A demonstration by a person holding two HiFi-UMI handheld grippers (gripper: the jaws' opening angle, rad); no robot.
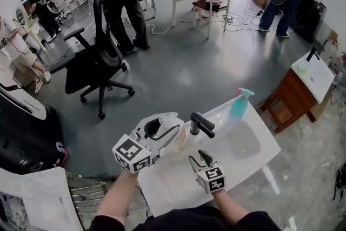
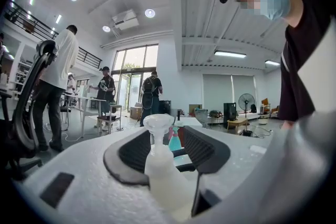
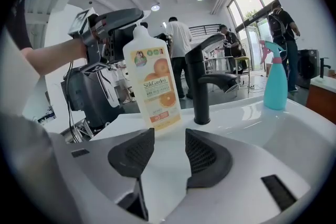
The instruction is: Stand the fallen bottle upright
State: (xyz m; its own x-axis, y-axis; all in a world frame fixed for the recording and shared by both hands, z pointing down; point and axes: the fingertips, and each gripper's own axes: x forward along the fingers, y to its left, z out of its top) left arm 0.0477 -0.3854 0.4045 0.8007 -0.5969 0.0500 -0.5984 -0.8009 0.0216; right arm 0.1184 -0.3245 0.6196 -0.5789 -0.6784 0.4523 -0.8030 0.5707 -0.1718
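Head view looks down on a white counter with a sunken basin. A black tap stands at the basin's left rim, and a teal spray bottle stands at the far edge, well apart from both grippers. On the floor beyond are a black office chair and standing people; a wooden stand sits to the right. The white plastic bottle with an orange-printed label stands upright on the counter just left of the tap. The left gripper has its jaws partly open around the bottle's neck, with a gap on each side and the pads not pressing. The right gripper, nearer, has its jaws partly open and empty, facing the bottle and tap.
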